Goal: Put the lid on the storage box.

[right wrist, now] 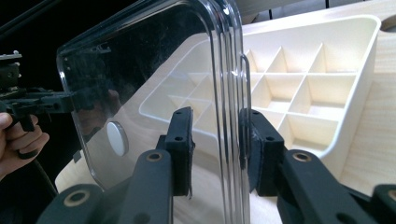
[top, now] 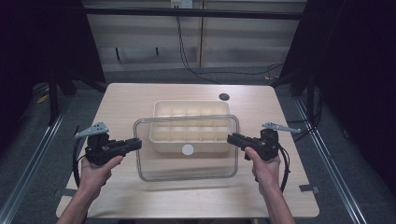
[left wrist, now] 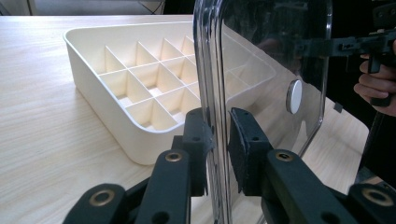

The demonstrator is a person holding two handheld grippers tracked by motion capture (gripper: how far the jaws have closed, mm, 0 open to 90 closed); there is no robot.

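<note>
The clear lid overlaps the cream divided tray's near compartments, seen only through it. The counter's near edge is cut off (bottom of the high view). The lid's white round spot is too small to identify.

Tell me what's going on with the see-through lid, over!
Left gripper and right gripper each clamp one end of the clear lid. Lid is held over the cream divided tray, partly covering it. Nothing in the way.
</note>
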